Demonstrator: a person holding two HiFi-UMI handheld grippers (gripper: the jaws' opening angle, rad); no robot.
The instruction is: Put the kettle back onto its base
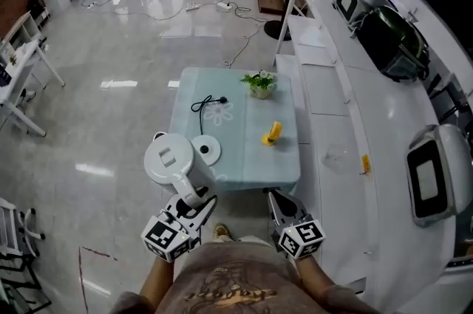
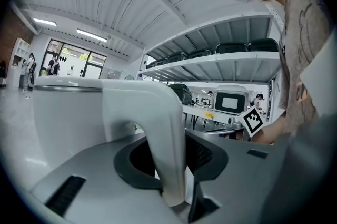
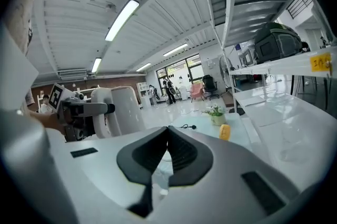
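- Kettle (image 1: 168, 160), white with its lid on, is off its base and in the air at the near-left corner of the worktop (image 1: 251, 157), carried by its handle.
- The left tongs (image 1: 195, 205) are clamped on that handle. The left gripper view shows the white handle standing between the two dark pads, with the kettle body just beyond.
- The right tongs (image 1: 278, 203) are pressed together with nothing between them. They hang at the near edge of the worktop, apart from the kettle.
- The base (image 1: 209, 151), a round white disc, lies bare on the left part of the worktop. In the head view it sits just beside the kettle, and its black cord (image 1: 206, 104) trails away across the surface.
- A small potted plant (image 1: 260, 83) and a yellow object (image 1: 273, 133) stand further off and look clear of the way.
- Done so far, as I judge it: the kettle is picked up and brought close to the base.
- Left to do: bring the kettle over the disc, lower it until it sits flat and centred, then let go of the handle.
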